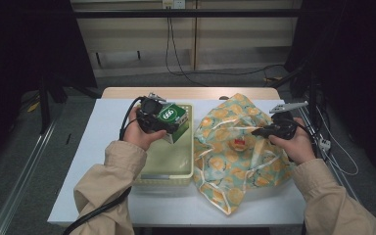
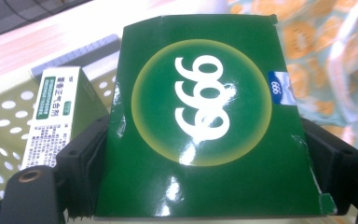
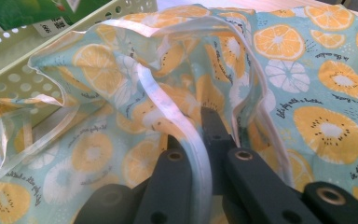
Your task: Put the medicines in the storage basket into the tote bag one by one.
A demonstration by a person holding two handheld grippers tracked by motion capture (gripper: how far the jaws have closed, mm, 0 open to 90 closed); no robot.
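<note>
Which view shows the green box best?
The left gripper view: the green box faces the camera, clamped between the jaws. The high view shows it small above the basket; the right gripper view catches a corner.

The number "999" is printed big and white, seen upside down in the left gripper view, inside a yellow-ringed circle on the green box [image 2: 205, 126]. A small blue label with "999" again is stuck at about 2 o'clock from that circle. The same white digits can be made out on the green box in the high view [image 1: 169, 116]. Small script is printed on the fruit-print bag [image 3: 307, 93]; "in the sunshine" can be read at 4 o'clock. Lines of characters are carried on the white-and-green box [image 2: 53, 116], too small to be read.
</note>
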